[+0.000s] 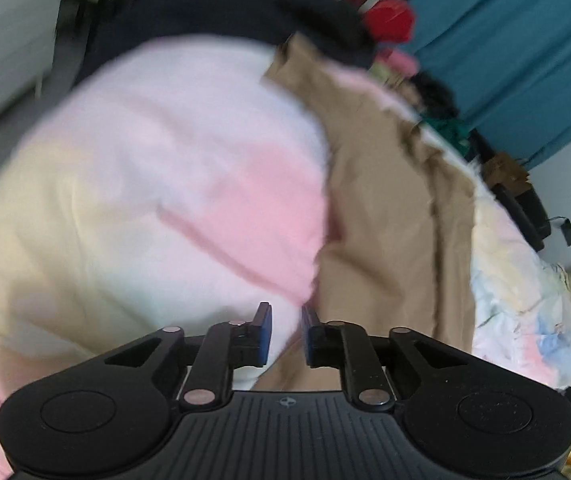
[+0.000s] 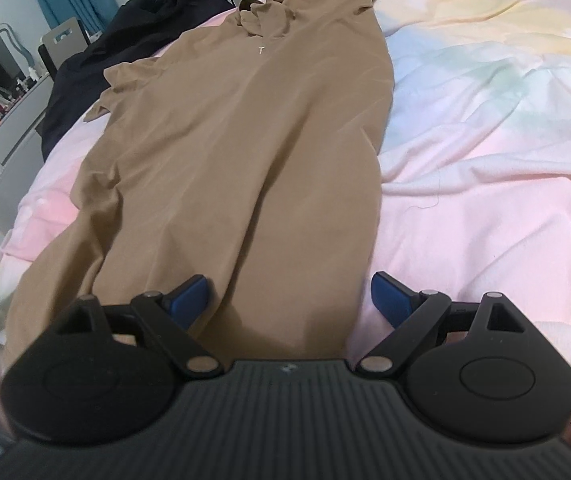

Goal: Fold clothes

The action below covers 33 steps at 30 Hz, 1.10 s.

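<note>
Tan garment (image 2: 237, 152) laid lengthwise on pastel bedspread (image 2: 485, 140). Right gripper (image 2: 289, 300) spread wide over hem. Left gripper (image 1: 286, 334) narrowly parted, nothing held.

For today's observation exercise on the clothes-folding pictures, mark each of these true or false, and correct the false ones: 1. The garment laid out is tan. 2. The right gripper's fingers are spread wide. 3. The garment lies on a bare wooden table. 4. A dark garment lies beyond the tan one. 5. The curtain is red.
1. The tan garment is laid out: true.
2. The right gripper has its fingers spread wide: true.
3. False: it lies on a pastel bedspread.
4. A dark garment lies beyond it: true.
5. False: the curtain is teal.
</note>
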Motion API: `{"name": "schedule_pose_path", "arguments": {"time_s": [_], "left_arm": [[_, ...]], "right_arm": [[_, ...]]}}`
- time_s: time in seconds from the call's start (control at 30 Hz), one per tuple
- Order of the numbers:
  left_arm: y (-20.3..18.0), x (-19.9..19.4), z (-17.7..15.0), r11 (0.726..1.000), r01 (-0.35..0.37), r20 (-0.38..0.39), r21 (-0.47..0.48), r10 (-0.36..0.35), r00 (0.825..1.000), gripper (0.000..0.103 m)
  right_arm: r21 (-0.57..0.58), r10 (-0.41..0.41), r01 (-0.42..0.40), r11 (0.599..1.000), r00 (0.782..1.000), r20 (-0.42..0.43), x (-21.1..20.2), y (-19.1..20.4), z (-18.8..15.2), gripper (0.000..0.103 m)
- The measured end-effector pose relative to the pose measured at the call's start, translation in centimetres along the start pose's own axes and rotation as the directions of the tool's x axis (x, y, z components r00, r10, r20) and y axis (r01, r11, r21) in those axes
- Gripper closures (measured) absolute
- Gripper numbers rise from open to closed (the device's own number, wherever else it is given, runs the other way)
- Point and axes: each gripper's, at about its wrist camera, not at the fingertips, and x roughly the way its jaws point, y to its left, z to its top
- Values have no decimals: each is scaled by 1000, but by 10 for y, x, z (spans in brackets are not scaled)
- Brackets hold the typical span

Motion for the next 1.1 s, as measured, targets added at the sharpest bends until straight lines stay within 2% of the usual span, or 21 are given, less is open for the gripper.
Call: {"name": "schedule_pose_path", "arguments": {"time_s": [0.1,0.17,0.23,0.3,0.43,0.53,0.6,0.7,0.83,0.97,1.03,1.1], "left_arm": [[11,25,1,1000,-18,-87,-22,16,996,79],[7,33,0,1000,-13,-111,21,15,994,59],[2,39,-1,998,-12,-133,67,21,991,55],[-3,42,-4,994,-11,-148,105,26,989,54],[-13,45,-11,982,39,-217,186,2,976,54],[-20,47,-17,968,76,-270,241,-8,963,64],[-21,47,-19,962,88,-288,257,-10,958,67],[-19,45,-19,963,114,-294,245,-39,955,66],[-13,37,-18,957,217,-274,190,-161,948,65],[-28,30,-26,920,315,-278,235,-247,928,66],[-37,31,-31,908,318,-288,273,-238,927,66],[-36,31,-30,914,299,-284,274,-220,933,66]], "right_arm": [[1,-1,1,1000,1000,0,0,0,0,13],[3,-3,3,1000,1000,-1,0,0,0,13],[2,-6,6,1000,1000,-1,1,0,1,13],[2,-8,8,1000,1000,-2,1,1,1,13],[0,-9,9,1000,1000,-2,1,1,0,13],[-4,-11,11,1000,1000,-3,2,1,0,13],[-7,-14,14,1000,1000,-4,2,1,0,13],[-7,-15,15,1000,1000,-4,2,1,0,13],[-7,-15,15,1000,1000,-3,2,2,-1,13],[-9,-18,18,1000,1000,-3,2,3,-1,13],[-9,-15,15,1000,1000,-3,2,2,-1,13],[-5,-13,13,1000,1000,-3,1,1,-1,13]]}}
